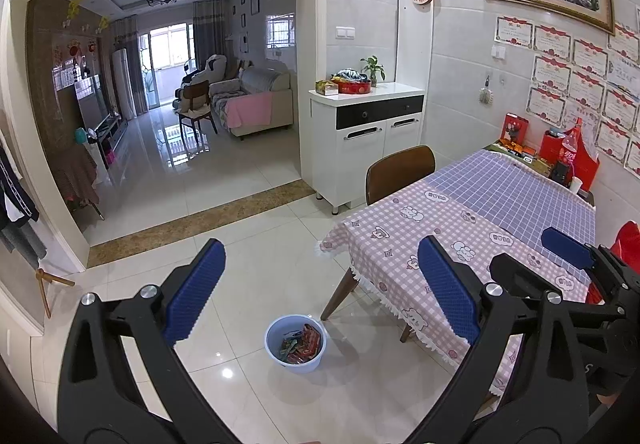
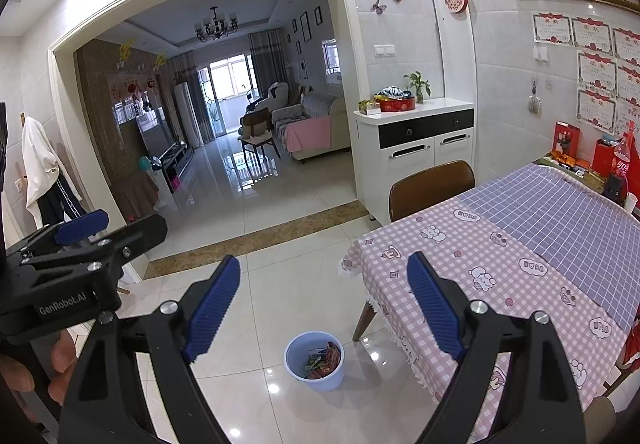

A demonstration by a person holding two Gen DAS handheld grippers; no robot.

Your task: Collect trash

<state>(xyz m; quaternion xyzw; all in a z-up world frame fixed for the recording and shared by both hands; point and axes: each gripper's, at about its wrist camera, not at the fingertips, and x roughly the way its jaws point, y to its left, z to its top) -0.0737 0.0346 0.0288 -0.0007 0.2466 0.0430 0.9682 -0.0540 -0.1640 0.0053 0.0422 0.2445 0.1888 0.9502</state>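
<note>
Tool-wise, from the left wrist view: the left tool [image 1: 320, 300] has its blue pads spread wide with nothing between them, just floor tile showing through the gap. Straight ahead and below, framed between the pads, sits the light blue bucket [image 1: 295, 342] on the floor, just beside the corner leg of the tabletop [image 1: 460, 228] with the pink and purple checked cloth. Trash [image 1: 302, 344] is already in there, looks like crumpled red and green wrappers, but I can't make out what exactly. The right tool [image 1: 568, 248] pokes in from the right edge over the tabletop; only one blue pad shows clearly from here.

Right wrist view: the right tool [image 2: 324, 308] is also gaping wide and empty. Same bucket [image 2: 314, 360], again low and dead centre between the pads, so it lies forward and down from both tools, and neither looks clearly nearer to me. The left tool [image 2: 82, 222] is off at the left edge, with fingers [image 2: 60, 360] gripping its handle.

Honestly I can't spot any loose trash on the cloth or floor. The far end of the tabletop has red boxes and a bottle, partly cut off by the frame edge, and the bucket's bottom is hidden under the wrappers.
</note>
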